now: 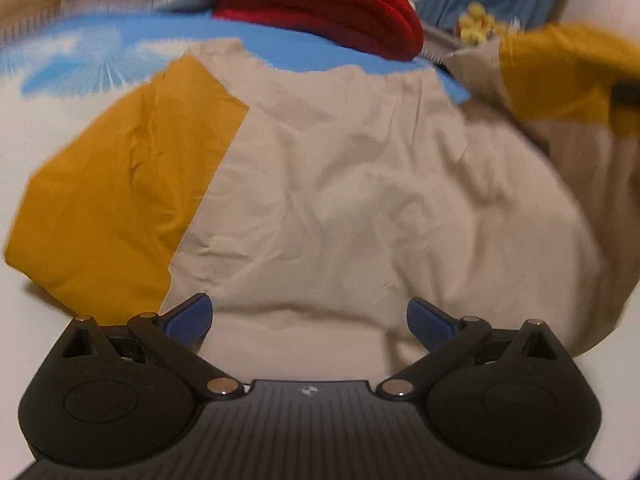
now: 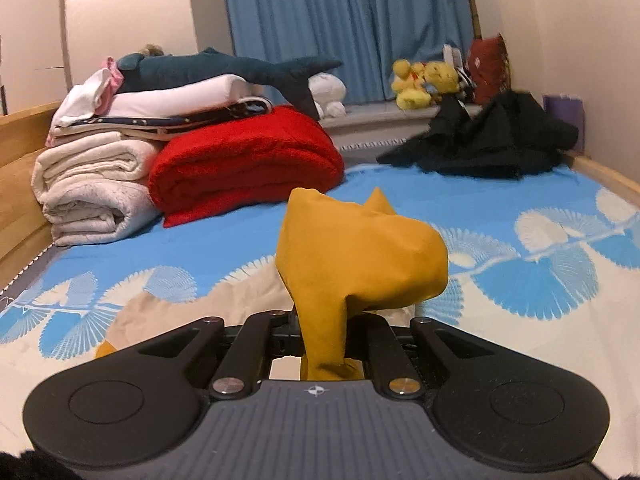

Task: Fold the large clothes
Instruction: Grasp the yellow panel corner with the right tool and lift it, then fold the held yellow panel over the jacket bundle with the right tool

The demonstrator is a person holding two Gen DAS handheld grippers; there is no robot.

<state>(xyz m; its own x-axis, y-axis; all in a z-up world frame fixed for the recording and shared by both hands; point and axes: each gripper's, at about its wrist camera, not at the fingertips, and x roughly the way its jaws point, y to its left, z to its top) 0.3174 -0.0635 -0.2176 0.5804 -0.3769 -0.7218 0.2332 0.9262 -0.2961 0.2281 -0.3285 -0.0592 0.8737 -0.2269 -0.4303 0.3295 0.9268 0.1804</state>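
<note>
A beige jacket (image 1: 352, 208) with mustard-yellow sleeves lies spread on the bed. Its left sleeve (image 1: 120, 200) lies flat at the left. My left gripper (image 1: 310, 322) is open and empty, hovering just above the jacket's near edge, its blue pads (image 1: 188, 320) wide apart. My right gripper (image 2: 320, 344) is shut on the other mustard sleeve (image 2: 360, 264) and holds it bunched up above the bed. That lifted sleeve also shows blurred at the right of the left wrist view (image 1: 560, 76). The right fingertips are hidden by the cloth.
The bed has a blue and white patterned sheet (image 2: 540, 248). A folded red blanket (image 2: 248, 164) and a stack of folded white linens (image 2: 92, 176) with a shark plush (image 2: 224, 70) sit at the far left. A black garment heap (image 2: 492, 136) lies far right, by a wooden bed rail (image 2: 608, 176).
</note>
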